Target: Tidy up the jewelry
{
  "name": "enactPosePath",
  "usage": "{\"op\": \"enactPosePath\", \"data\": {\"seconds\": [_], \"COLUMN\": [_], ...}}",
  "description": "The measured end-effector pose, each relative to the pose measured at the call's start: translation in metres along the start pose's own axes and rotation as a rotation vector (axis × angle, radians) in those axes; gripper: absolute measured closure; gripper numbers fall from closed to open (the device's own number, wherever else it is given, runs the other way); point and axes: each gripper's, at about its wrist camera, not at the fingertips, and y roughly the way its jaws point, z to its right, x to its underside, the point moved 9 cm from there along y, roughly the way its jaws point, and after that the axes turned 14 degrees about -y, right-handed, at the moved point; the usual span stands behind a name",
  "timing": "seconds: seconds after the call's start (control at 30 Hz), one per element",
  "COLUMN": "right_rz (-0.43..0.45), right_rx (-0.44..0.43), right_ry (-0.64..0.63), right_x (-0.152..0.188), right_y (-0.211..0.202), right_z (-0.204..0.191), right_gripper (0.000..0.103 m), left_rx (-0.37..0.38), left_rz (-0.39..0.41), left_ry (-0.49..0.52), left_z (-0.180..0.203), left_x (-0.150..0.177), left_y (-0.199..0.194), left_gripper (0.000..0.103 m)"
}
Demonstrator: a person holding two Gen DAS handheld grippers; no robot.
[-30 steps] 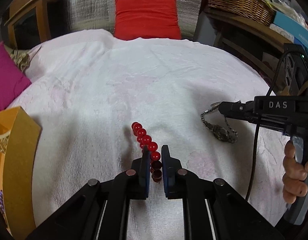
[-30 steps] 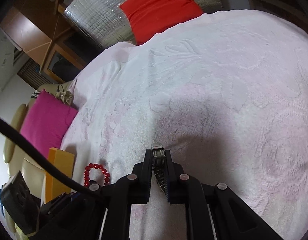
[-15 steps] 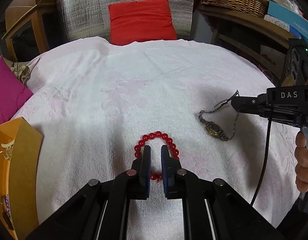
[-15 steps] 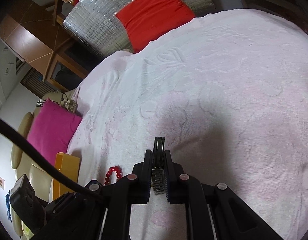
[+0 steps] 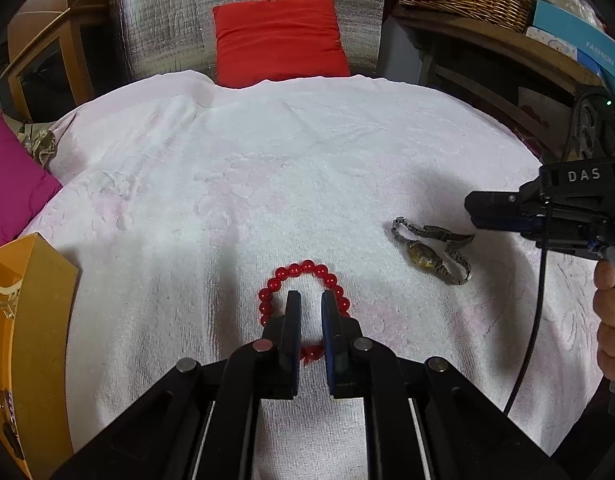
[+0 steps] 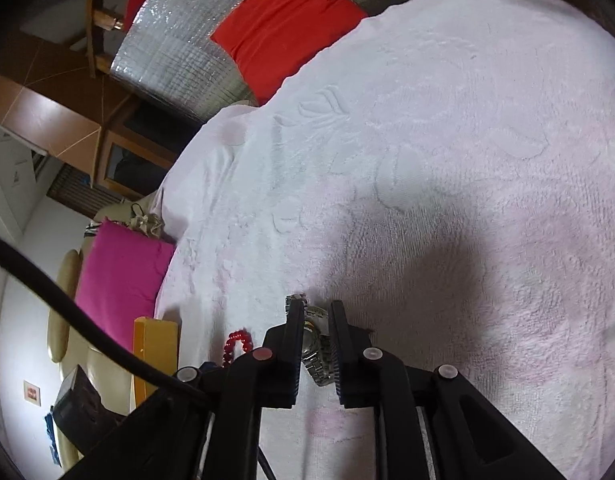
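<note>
Both pieces have come down onto the white towel (image 5: 267, 184). Beneath the left gripper (image 5: 307, 304), the red bead bracelet (image 5: 303, 270) lies in a ring around the fingertips, jaws clenched on its near strand. Opening, the right gripper (image 6: 314, 312) frees the metal wristwatch (image 6: 316, 350), lying between its jaws. Light, slippery links: best pinched across the band.

The left tool (image 5: 307, 300) is made of black plastic, with 2 flat fingers and round silver screws on its linkage. The right tool (image 5: 473, 210) is built the same, marked "DAS" in white letters, and a thin black cable (image 5: 535, 320) is hung from it.
</note>
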Motion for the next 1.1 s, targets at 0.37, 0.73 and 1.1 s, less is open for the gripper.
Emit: {"op": "enactPosePath", "data": {"seconds": [0.37,0.73,1.1], "right_rz": [-0.031,-0.094,-0.062], "right_rx": [0.023,0.089,0.034], "right_ry": [0.04,0.003,0.055], "right_x": [0.004,0.011,0.006], "right_y": [0.015,0.02,0.031], "right_z": [0.001,0.006,-0.007], "right_gripper": [0.058,0.057,0.056], "left_rx": [0.027,0.051,0.026], "left_rz": [-0.015,-0.079,-0.134], "left_ry": [-0.048,-0.11,-0.123], "left_z": [-0.013,-0.022,-0.018], "left_x": [-0.002,0.002,0.01], "left_y": [-0.002,0.006,0.024], "left_gripper": [0.093,0.052,0.034]}}
